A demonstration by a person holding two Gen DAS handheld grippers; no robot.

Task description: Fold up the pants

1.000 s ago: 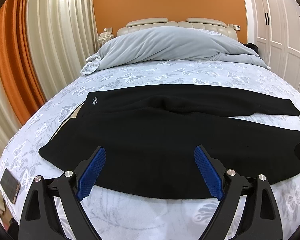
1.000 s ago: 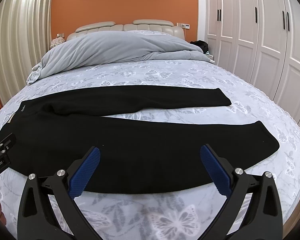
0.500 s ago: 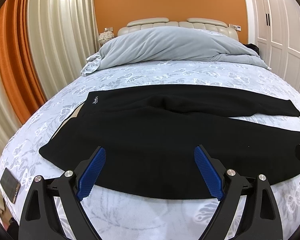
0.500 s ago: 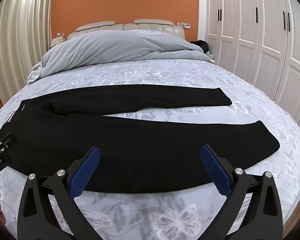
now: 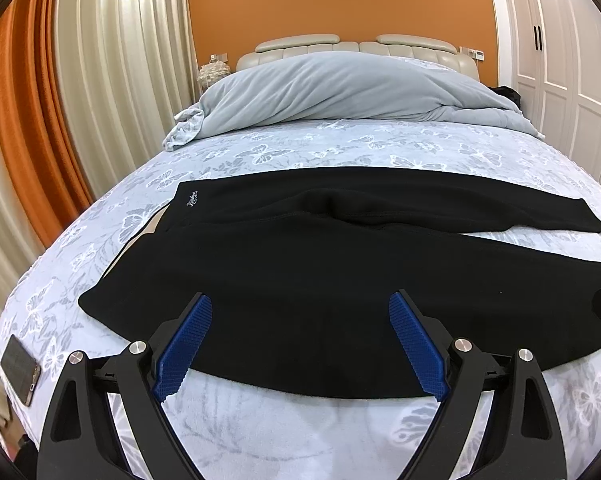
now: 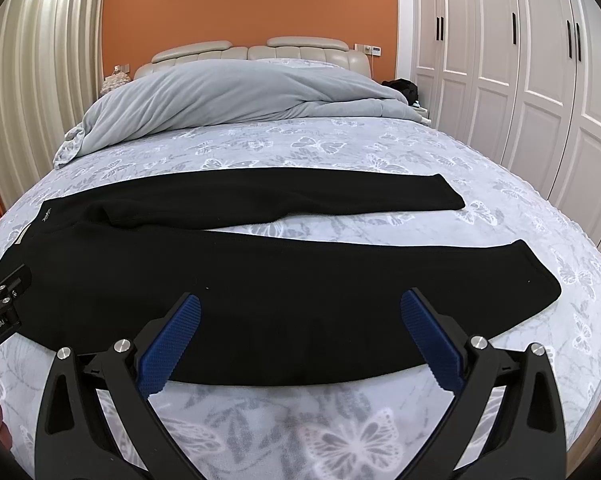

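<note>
**Pants lie crosswise ahead of both tools**

The black pants (image 5: 300, 272) are spread on the bed (image 5: 340, 148), long axis left to right. The left tool (image 5: 300, 340), jaws spread and empty, is nearer the waistband; the right tool (image 6: 300, 340), likewise spread and empty, is nearer the cuffs.

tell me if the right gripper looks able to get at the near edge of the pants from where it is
Probably yes. The right gripper is open, and the near hem of the black pants lies flat on the bed right between and below its fingers, with nothing on top or in front. The left gripper sits off to the side.
</note>
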